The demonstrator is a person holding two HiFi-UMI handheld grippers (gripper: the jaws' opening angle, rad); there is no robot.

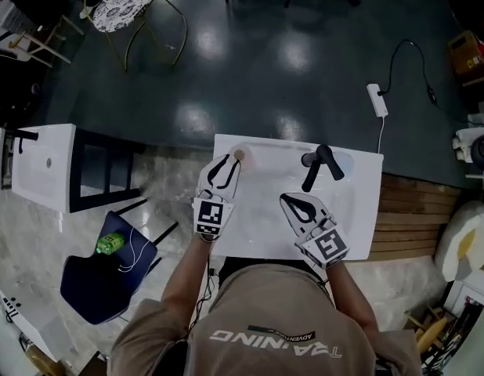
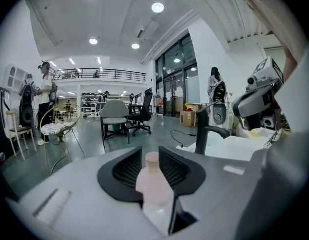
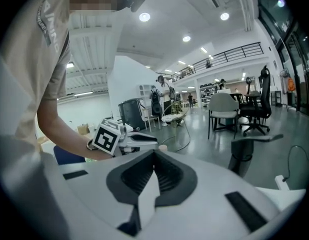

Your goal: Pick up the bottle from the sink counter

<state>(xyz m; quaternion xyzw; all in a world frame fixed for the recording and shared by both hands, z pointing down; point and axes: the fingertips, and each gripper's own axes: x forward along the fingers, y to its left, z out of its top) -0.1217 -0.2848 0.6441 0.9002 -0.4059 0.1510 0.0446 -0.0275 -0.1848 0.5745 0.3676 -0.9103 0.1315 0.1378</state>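
Observation:
A small pale pink bottle (image 2: pixel 153 184) stands between the jaws of my left gripper (image 2: pixel 151 151), whose pads lie against its sides. From the head view only its cap (image 1: pixel 239 154) shows, at the tips of the left gripper (image 1: pixel 232 161), over the back left corner of the white sink counter (image 1: pixel 352 202). My right gripper (image 1: pixel 286 199) hovers over the counter's front middle, shut with nothing in it (image 3: pixel 154 153). The bottle's base is hidden by the jaws.
A black faucet (image 1: pixel 316 163) rises at the counter's back, right of the bottle (image 2: pixel 202 131). A white cabinet with a black frame (image 1: pixel 46 167) stands to the left. A blue chair (image 1: pixel 93 284) holds a green object (image 1: pixel 110 244). A power strip (image 1: pixel 377 100) lies on the dark floor behind.

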